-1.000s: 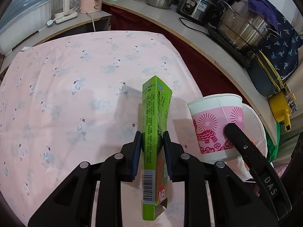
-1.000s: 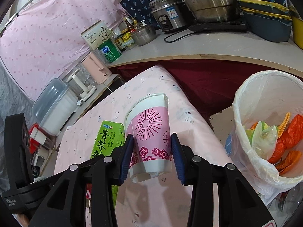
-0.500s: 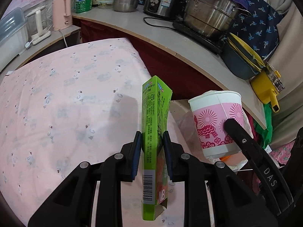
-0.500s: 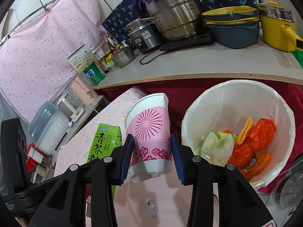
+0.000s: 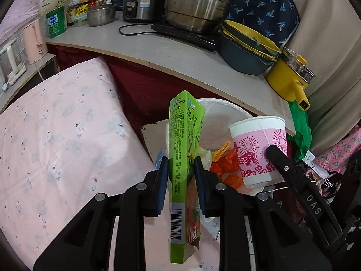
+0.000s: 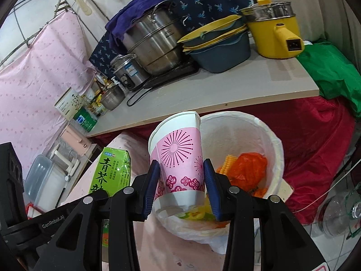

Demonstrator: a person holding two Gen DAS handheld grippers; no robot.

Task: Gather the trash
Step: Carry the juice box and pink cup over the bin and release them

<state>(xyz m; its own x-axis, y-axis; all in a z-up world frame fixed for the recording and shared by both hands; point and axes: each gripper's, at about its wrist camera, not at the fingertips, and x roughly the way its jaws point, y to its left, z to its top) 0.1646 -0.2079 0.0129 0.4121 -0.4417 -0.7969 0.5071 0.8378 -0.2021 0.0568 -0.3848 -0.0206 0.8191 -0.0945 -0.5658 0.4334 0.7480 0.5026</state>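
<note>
Green carton (image 5: 183,149) and pink cup (image 6: 180,158) fingers-clamped over lined bin (image 6: 274,140), countertop (image 6: 225,90) behind.

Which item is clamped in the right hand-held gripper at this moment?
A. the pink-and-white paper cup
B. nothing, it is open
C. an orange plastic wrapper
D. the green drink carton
A: the right hand-held gripper has its blue pads pressed on both sides of the pink-and-white paper cup, beside the white-lined trash bin.

Pink patterned tablecloth (image 5: 56,135) over table
</note>
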